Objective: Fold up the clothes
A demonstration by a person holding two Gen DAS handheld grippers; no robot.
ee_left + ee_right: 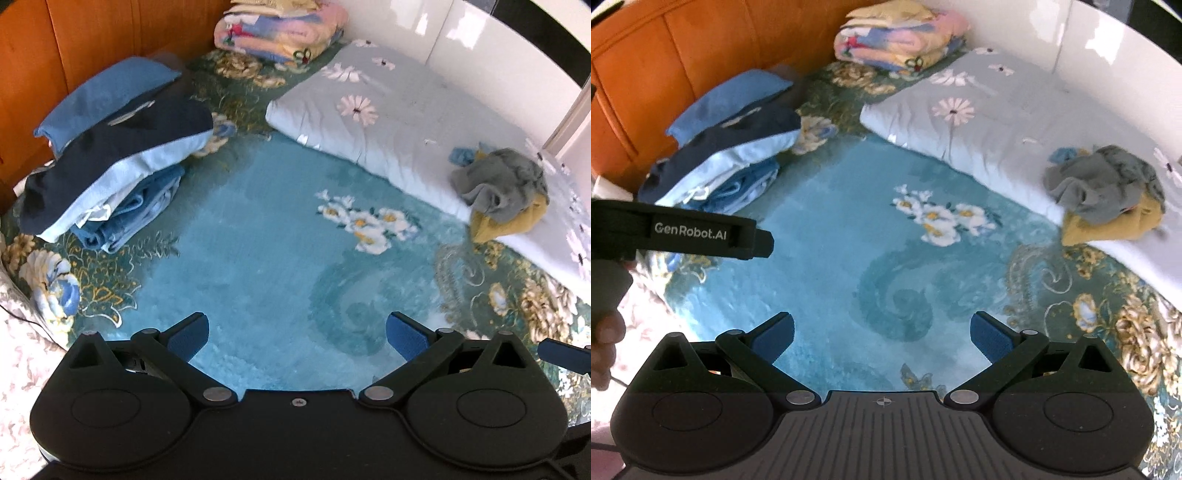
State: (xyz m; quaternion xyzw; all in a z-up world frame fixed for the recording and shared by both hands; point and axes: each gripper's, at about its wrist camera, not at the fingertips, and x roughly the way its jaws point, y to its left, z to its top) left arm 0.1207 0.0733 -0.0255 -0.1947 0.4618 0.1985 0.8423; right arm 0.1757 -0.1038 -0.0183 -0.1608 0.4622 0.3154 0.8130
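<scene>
A stack of folded blue clothes (110,162) (727,155) lies at the left on the teal floral blanket (273,236) (834,258). A crumpled heap of grey and mustard clothes (502,192) (1108,195) sits at the right on the edge of a pale daisy-print quilt (369,122) (979,125). My left gripper (297,338) hovers open over the bare middle of the blanket, holding nothing. My right gripper (882,338) is likewise open and empty above the blanket. The left gripper's body (683,232) shows at the left of the right wrist view, held by a hand (605,339).
A folded multicoloured blanket pile (280,33) (901,37) rests at the back. An orange wooden headboard (74,40) (665,62) bounds the left, a white glossy panel (461,33) (1089,48) the right. A pale patterned cloth (18,354) lies at the near left.
</scene>
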